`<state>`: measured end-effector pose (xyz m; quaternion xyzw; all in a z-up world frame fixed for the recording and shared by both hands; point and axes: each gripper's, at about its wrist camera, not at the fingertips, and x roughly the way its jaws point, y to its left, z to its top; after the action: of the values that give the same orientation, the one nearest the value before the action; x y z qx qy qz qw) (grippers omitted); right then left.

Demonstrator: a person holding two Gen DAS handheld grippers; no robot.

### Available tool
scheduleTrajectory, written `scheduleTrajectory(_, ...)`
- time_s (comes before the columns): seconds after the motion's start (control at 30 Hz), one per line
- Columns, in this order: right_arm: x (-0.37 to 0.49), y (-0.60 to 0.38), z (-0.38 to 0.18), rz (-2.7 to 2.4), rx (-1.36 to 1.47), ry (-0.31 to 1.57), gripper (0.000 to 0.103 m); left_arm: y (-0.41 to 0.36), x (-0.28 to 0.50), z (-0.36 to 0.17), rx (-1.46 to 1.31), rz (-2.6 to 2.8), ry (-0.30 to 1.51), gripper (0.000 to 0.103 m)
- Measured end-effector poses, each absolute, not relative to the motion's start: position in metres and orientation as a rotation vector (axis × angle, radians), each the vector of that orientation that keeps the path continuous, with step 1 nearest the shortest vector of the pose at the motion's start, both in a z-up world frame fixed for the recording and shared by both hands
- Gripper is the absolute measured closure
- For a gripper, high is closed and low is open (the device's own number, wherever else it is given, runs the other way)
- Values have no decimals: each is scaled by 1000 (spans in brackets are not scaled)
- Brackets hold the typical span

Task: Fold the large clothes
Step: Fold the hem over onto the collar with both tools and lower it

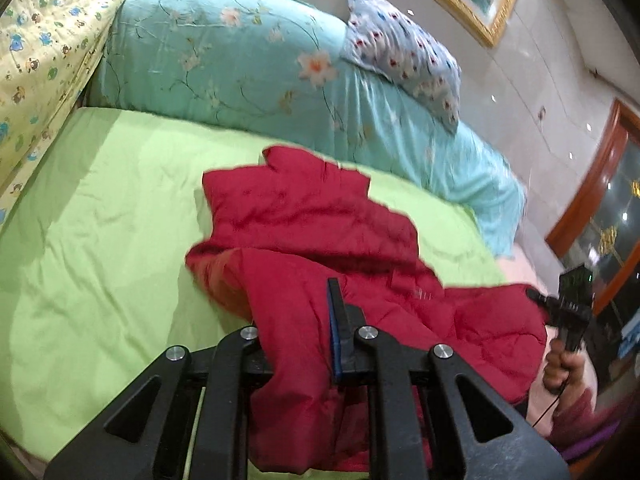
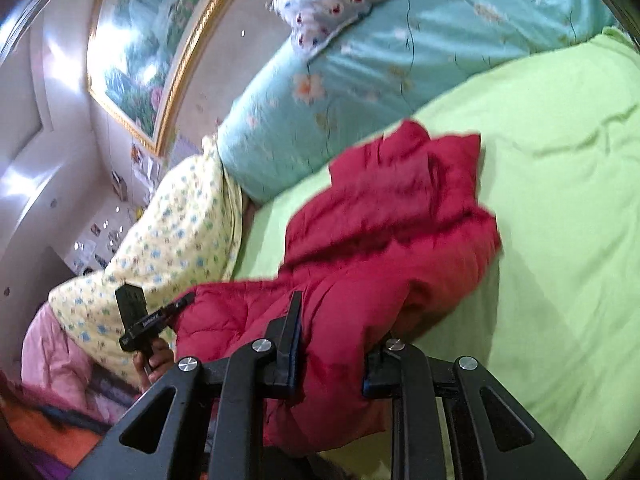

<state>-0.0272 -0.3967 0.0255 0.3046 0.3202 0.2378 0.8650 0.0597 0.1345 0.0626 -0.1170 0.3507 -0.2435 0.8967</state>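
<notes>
Green bedsheet (image 1: 100, 220) under red jacket (image 1: 320, 220)

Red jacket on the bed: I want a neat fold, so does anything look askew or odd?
The red jacket lies crumpled and skewed across the green sheet, its near edge bunched up between the left hand-held gripper and the right hand-held gripper. No damage shows.
</notes>
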Motion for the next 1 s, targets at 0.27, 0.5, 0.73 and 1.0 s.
scheduleTrajectory(0.27, 28, -408, 47, 439, 635, 574, 82, 124, 107, 77, -301, -457, 712, 89)
scheduleTrajectory(0.5, 75, -408, 50, 341, 624, 541, 82, 116, 152, 72, -340, -374, 726, 89)
scheduleTrajectory(0.73, 122, -417, 39, 278, 700, 532, 81, 103, 197, 65, -345, -315, 742, 89)
scheduleTrajectory(1.0, 173, -431, 14, 196, 794, 552, 80, 95, 257, 40, -378, -261, 800, 88)
